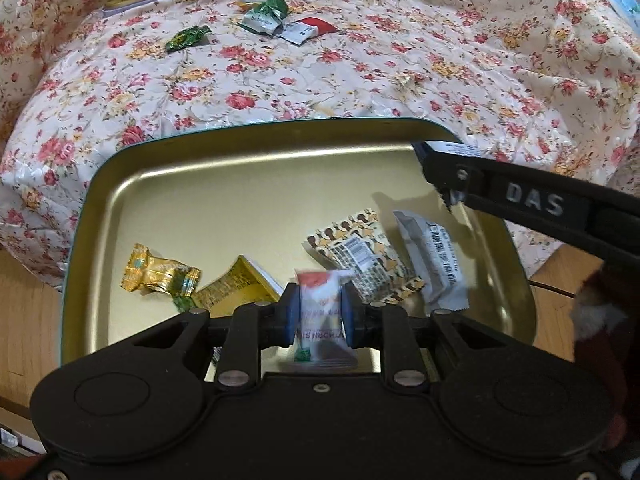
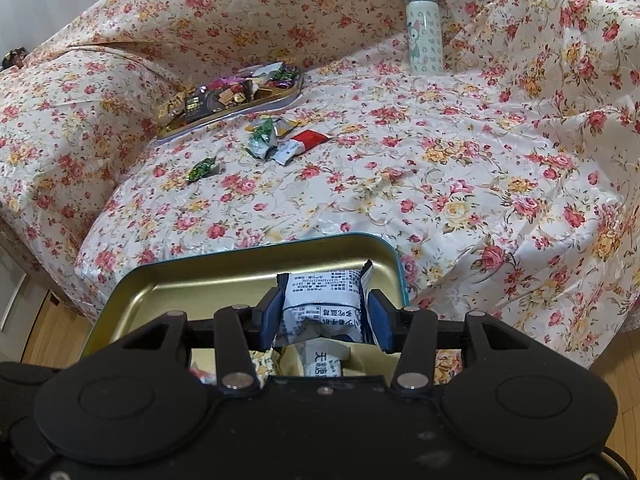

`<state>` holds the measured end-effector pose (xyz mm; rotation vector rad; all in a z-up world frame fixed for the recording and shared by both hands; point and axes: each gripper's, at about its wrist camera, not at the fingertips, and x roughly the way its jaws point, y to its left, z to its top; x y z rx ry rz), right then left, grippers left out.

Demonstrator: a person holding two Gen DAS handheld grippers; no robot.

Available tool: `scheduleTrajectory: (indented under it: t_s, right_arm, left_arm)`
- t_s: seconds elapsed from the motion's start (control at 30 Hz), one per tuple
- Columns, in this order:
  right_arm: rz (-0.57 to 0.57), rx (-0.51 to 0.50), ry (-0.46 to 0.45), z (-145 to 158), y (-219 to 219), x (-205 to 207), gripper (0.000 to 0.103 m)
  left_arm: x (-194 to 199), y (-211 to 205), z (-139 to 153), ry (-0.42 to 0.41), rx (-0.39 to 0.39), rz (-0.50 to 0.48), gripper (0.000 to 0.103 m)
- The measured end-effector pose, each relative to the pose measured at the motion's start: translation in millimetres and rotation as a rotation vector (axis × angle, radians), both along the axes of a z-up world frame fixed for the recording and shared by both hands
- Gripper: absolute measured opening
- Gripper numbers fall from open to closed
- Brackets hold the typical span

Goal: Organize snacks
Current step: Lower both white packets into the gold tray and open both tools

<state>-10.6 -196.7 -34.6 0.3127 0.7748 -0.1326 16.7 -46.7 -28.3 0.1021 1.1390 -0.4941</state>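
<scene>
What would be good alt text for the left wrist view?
The left gripper holds a red-and-white snack packet above a gold tin tray that already contains several wrapped snacks. The right gripper reaches in from the right, and more candies lie farther away on the floral cloth.

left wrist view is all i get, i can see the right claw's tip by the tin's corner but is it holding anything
Observer: Yes. The right claw is shut on a white packet with black print, held above the gold tin.
Operator: ok and whats the pale thing cut off at my top edge
Observer: A pale patterned bottle, standing upright on the floral cover with its grey-green lid on.
</scene>
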Motion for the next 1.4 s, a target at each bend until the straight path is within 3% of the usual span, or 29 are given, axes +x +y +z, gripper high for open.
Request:
scheduleTrajectory:
  t_s: [0.23, 0.57, 1.4]
  right_arm:
    - [-0.008, -0.002, 0.013, -4, 0, 5, 0.049]
    - [-0.006, -0.029, 0.03, -10, 5, 8, 0.047]
    - [0.025, -0.036, 0.028, -8, 10, 1, 0.047]
  left_arm:
    - [-3, -1, 4, -0.024, 0.011, 0.001, 0.04]
    - [-1, 10, 10, -0.11, 0.102, 0.142, 0.04]
    - [2, 20, 8, -0.093, 0.096, 0.204, 0.041]
